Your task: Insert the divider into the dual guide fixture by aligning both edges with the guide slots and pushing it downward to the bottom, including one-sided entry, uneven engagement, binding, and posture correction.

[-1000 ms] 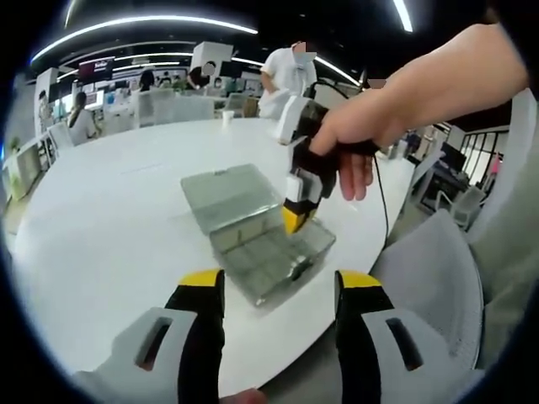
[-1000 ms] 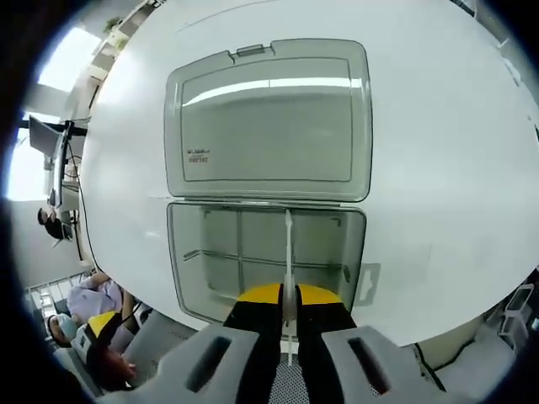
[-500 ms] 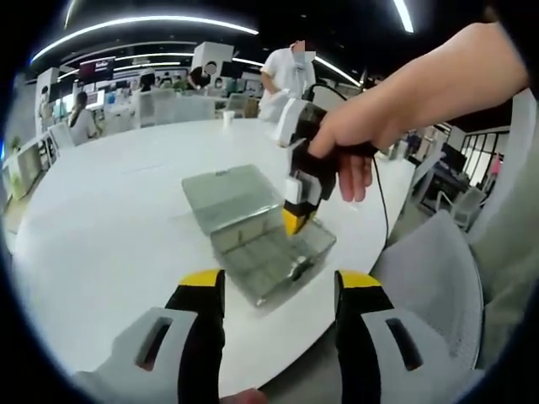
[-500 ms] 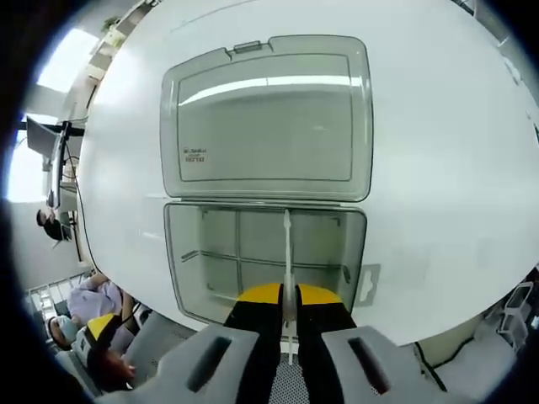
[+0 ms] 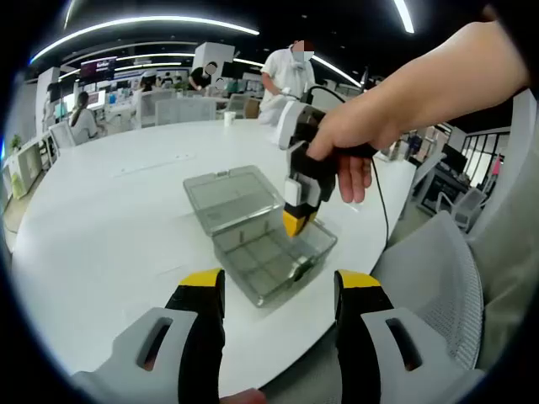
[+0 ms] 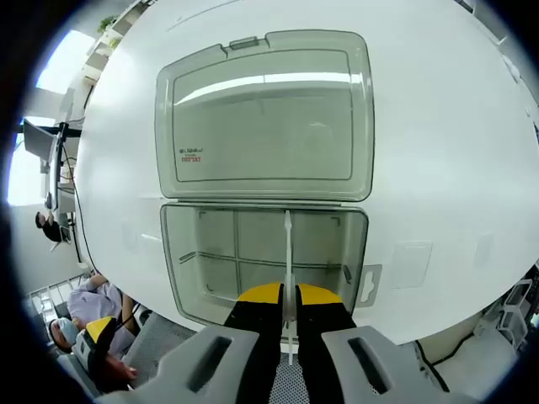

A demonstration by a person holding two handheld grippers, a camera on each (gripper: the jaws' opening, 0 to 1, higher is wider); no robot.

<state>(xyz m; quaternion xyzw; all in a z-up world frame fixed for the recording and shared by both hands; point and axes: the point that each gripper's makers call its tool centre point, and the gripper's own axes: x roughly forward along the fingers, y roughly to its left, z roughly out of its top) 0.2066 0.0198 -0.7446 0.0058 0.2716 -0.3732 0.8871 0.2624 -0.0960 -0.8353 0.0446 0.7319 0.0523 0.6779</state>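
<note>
we see bright, even light from ceiling strips [image 5: 143,21], glare streaking the box lid [image 6: 265,114], strong fisheye bending at the edges, and far figures perhaps slightly soft.

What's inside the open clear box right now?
Inside the clear box, thin dividers already split the tray into compartments that look empty. The right gripper holds a white divider over it; its jaws cover the near wall.

Box [image 6: 263,202] w/ lid: clear smoky grey plastic. Divider [image 6: 287,252]: pale, see-through. Right gripper [image 6: 288,295] tips yellow, fingers black, body light grey. Table [image 6: 438,151]: plain white. Chair [image 5: 438,278]: grey mesh.
</note>
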